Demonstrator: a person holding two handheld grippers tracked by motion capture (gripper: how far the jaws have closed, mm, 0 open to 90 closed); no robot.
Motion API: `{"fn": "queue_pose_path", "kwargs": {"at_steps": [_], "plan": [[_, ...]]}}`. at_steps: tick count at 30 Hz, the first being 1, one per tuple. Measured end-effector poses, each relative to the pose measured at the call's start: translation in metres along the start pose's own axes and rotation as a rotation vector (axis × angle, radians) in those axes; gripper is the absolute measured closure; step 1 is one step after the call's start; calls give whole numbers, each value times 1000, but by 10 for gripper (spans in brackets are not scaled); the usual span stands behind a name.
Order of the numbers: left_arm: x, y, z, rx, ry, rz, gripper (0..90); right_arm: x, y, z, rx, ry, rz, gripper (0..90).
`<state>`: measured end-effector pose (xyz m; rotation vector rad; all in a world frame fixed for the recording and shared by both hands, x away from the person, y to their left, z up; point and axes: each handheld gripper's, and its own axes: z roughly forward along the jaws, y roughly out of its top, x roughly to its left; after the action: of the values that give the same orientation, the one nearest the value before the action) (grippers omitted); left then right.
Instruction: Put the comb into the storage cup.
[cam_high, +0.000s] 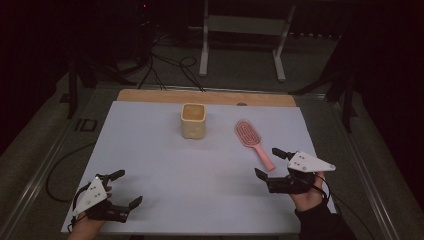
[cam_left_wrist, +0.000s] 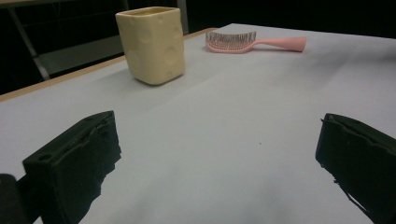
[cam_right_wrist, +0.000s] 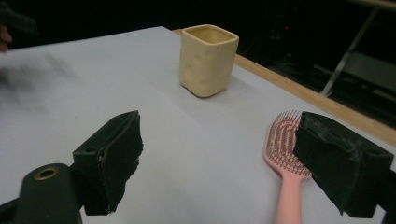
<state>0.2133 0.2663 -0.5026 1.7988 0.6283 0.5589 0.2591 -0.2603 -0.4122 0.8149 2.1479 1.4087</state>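
A person works two hand-held claws over a bench (cam_high: 150, 150) covered by a pale sheet, seen from the high view under dim light. The right claw (cam_high: 265, 163) hangs over the sheet at about four o'clock from the bench's middle, its jaws spread wide with nothing between them. A pink hairbrush (cam_high: 252, 141) lies flat on the sheet, bristles up, just beyond that claw at roughly two o'clock from the middle, its handle running toward five o'clock and ending just beside the claw's far jaw; whether the two touch cannot be told.

In the right gripper view the hairbrush (cam_right_wrist: 285, 163) sits at the lower right, its oval head partly hidden behind the right-hand jaw, its handle pointing to six o'clock. The jaws stand apart and grip nothing.

A cream square cup (cam_high: 193, 120) stands upright at about twelve o'clock from the bench's middle, near the far edge of the sheet and well apart from both claws. The hairbrush lies near it, at its three o'clock side.

The left claw (cam_high: 130, 187) rests low at about seven o'clock, close to the near edge, its jaws also wide and empty. The left gripper view looks between them across bare sheet to the cup (cam_left_wrist: 152, 44) at eleven o'clock and the hairbrush (cam_left_wrist: 254, 43) at one o'clock, lying on its side beyond.
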Motion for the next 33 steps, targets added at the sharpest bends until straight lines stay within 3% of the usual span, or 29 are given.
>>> {"fn": "queue_pose_path", "kwargs": {"at_steps": [3, 6, 15, 16, 18, 21, 33], "plan": [[0, 0, 0, -2, -1, -2, 0, -4, 5, 0, 16, 3, 11, 144], [0, 0, 0, 1, 0, 1, 0, -10, 15, 3, 42, -27, 9, 94], [0, 1, 0, 1, 0, -3, 0, -22, 25, 17, 67, -85, 11, 81], [0, 1, 0, 0, -1, -4, 0, -25, 25, 22, 92, -87, 15, 81], [0, 1, 0, 0, -2, -1, 0, -27, 25, 25, 98, -96, 17, 81], [0, 0, 0, 0, -2, -4, 0, -36, 23, 35, 115, -112, 63, 81], [0, 1, 0, -3, -1, -5, 0, -54, 11, 58, 205, -140, 99, 82]]}}
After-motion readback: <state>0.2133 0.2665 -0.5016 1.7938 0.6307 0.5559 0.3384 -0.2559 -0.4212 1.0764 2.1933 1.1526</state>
